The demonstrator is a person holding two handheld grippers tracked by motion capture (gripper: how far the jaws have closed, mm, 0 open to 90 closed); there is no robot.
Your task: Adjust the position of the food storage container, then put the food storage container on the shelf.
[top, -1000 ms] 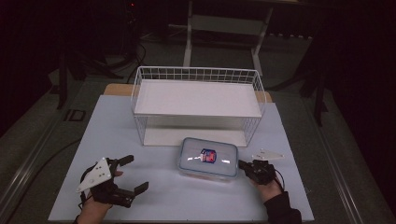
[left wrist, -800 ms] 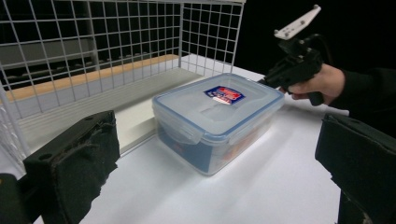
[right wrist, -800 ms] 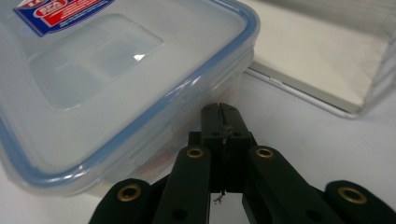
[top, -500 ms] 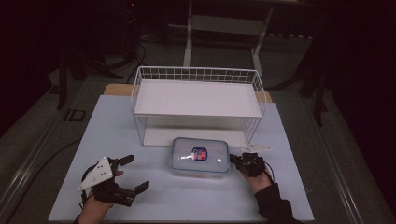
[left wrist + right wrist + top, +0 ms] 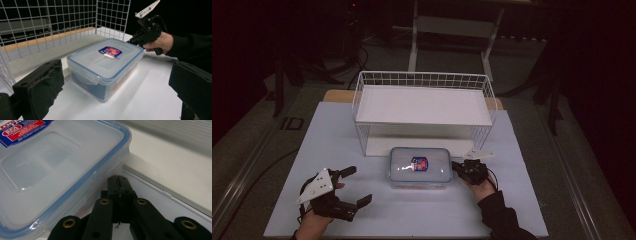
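A clear plastic food box (image 5: 419, 167) with a blue-rimmed lid and a red and blue label lies on the white table, just in front of the wire shelf. My right gripper (image 5: 457, 167) is shut with nothing between its jaws, and its tip rests against the box's right end; in the right gripper view the closed jaws (image 5: 119, 185) meet the box (image 5: 50, 170) just under the lid's rim. My left gripper (image 5: 353, 186) stands open at the front left, apart from the box. In the left gripper view the box (image 5: 105, 65) lies beyond its wide black pads (image 5: 42, 85), with the right gripper (image 5: 131, 40) behind it.
A white wire shelf (image 5: 424, 107) with a raised board and a low board stands at the middle back of the table. The white table top (image 5: 412, 215) ends near my forearms. Dark floor and stand legs lie beyond.
My right gripper has moved left and pushed the food box leftward along the shelf's front. The left gripper has stayed put.
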